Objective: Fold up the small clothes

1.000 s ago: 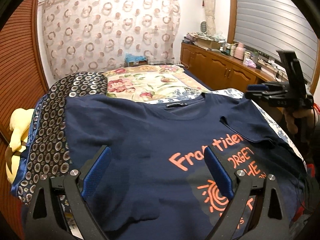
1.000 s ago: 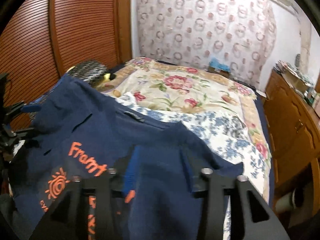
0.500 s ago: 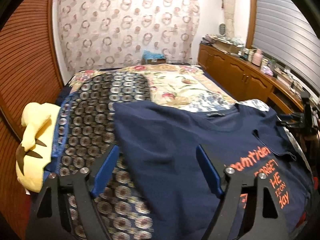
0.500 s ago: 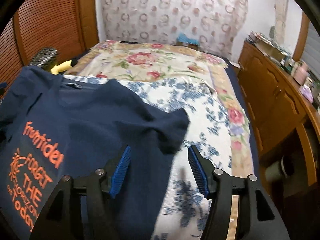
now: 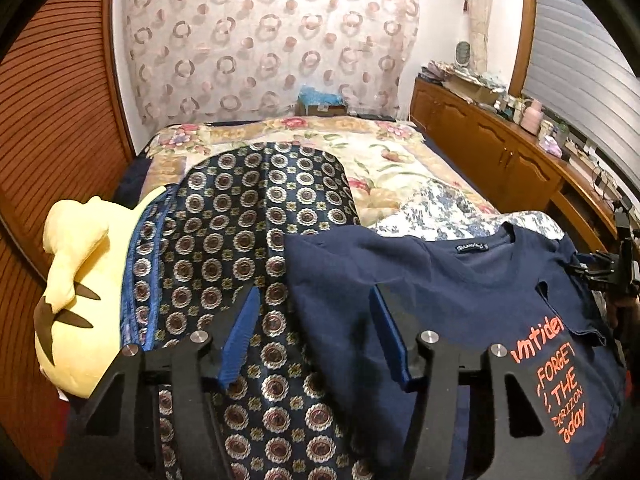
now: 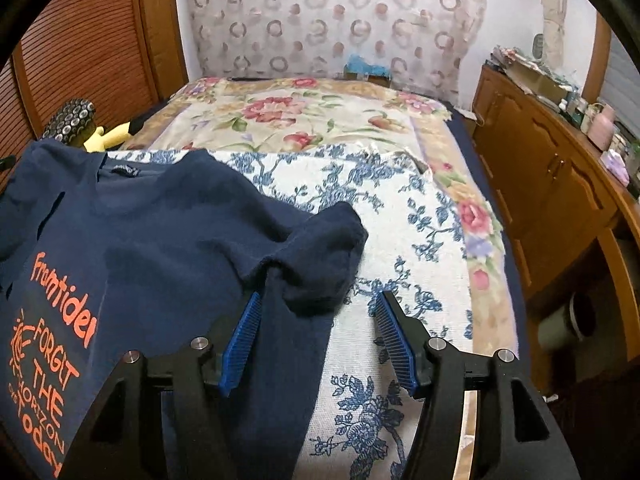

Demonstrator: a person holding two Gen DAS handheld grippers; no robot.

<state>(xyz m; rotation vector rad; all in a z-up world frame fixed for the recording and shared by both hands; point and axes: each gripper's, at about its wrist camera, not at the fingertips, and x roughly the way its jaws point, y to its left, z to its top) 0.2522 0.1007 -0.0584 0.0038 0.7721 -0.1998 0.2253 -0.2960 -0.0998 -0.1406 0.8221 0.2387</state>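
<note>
T-shirt: I see the navy blue cotton T-shirt with orange printed letters [image 5: 460,300] lying front side up on the bed [image 6: 320,120], collar toward the far wall.
Left gripper: my left gripper [image 5: 314,332] hangs above the shirt's edge on my left side; its blue-padded fingers [image 5: 239,340] are spread apart and hold nothing.
Right gripper: my right gripper [image 6: 318,336] is over the shirt's edge on my right side, fingers [image 6: 394,342] also apart and empty; the crumpled sleeve [image 6: 320,256] lies just in front of them.
Under the shirt: a white cloth with blue flower print [image 6: 400,220] carries the right part of the shirt; farther back I see a cream bedspread with red roses [image 6: 288,116].
Left neighbours: a dark silky cloth with round medallion pattern [image 5: 240,240] lies beside the shirt and touches its edge; a yellow plush toy with dark brown ear tips [image 5: 76,292] lies beyond it, near the brown slatted wooden wall [image 5: 52,120].
Right neighbours: a long brown wooden cabinet [image 6: 560,200] runs along the bed, with small bottles and boxes on top.
Open room: the blue-flowered cloth to the right of the sleeve is bare up to the bed edge; the far half of the bed is also bare.
Back: a curtain with ring pattern [image 5: 260,40] covers the far wall.
</note>
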